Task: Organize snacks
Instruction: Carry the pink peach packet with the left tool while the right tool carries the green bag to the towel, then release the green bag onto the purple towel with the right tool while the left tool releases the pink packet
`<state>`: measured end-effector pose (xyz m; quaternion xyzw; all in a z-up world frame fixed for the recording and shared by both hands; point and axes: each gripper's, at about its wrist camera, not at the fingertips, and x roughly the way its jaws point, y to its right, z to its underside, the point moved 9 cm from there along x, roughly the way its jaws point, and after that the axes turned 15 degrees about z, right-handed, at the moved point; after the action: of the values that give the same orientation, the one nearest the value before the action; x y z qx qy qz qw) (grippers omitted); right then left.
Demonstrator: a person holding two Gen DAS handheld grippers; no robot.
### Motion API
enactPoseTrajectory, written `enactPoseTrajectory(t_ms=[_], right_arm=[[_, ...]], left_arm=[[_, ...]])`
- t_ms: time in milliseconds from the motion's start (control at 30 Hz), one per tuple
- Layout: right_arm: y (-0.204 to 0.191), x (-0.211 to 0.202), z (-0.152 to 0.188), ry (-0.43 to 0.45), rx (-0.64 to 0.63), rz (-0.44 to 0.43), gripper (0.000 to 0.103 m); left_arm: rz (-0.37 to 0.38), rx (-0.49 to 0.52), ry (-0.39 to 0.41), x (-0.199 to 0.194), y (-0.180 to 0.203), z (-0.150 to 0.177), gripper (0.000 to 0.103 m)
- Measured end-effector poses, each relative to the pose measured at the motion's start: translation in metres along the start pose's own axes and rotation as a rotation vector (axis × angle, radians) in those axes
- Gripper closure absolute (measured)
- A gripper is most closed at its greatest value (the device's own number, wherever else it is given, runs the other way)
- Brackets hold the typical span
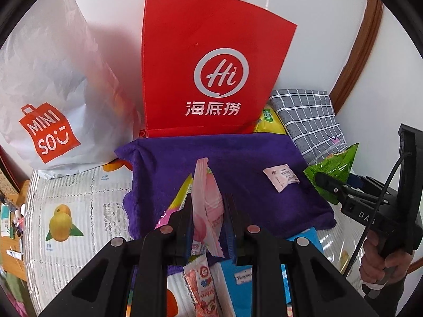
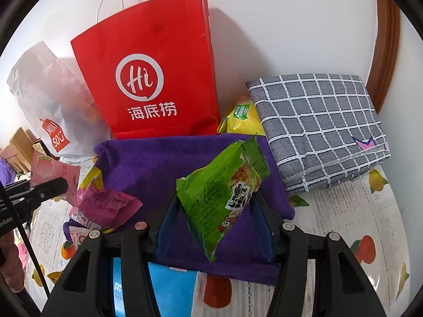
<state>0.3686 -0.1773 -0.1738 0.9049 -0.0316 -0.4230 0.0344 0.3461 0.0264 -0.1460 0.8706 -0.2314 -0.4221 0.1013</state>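
My left gripper is shut on a pink snack packet, held upright over a purple towel. My right gripper is shut on a green snack packet, also above the purple towel. The other view shows that green packet at the right and the pink packet at the left. A small pale pink sachet lies on the towel. A red paper bag with white handles stands behind the towel, against the wall.
A white plastic bag leans left of the red bag. A grey checked cloth lies folded at the right, a yellow packet beside it. A magenta packet, a blue box and more snacks lie near the front on the fruit-print tablecloth.
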Motion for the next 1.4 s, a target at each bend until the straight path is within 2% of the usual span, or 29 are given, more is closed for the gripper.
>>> enactPoseTrajectory(t_ms=[567, 967, 1167, 1400], right_arm=[[-0.011, 0.054, 0.016, -0.079, -0.024, -0.008, 0.049], [-0.016, 0.069, 0.027, -0.122, -0.042, -0.013, 0.048], [-0.016, 0.074, 0.033, -0.141, -0.038, -0.004, 0.048], [-0.014, 0.076, 0.037, -0.15, -0.033, -0.002, 0.048]], left_arm=[[0.003, -0.023, -0.02, 0.023, -0.016, -0.002, 0.083], [0.045, 0.007, -0.013, 0.026, -0.001, -0.008, 0.083], [0.04, 0.005, -0.043, 0.034, -0.003, 0.002, 0.083], [0.093, -0.086, -0.048, 0.032, -0.019, 0.014, 0.083]])
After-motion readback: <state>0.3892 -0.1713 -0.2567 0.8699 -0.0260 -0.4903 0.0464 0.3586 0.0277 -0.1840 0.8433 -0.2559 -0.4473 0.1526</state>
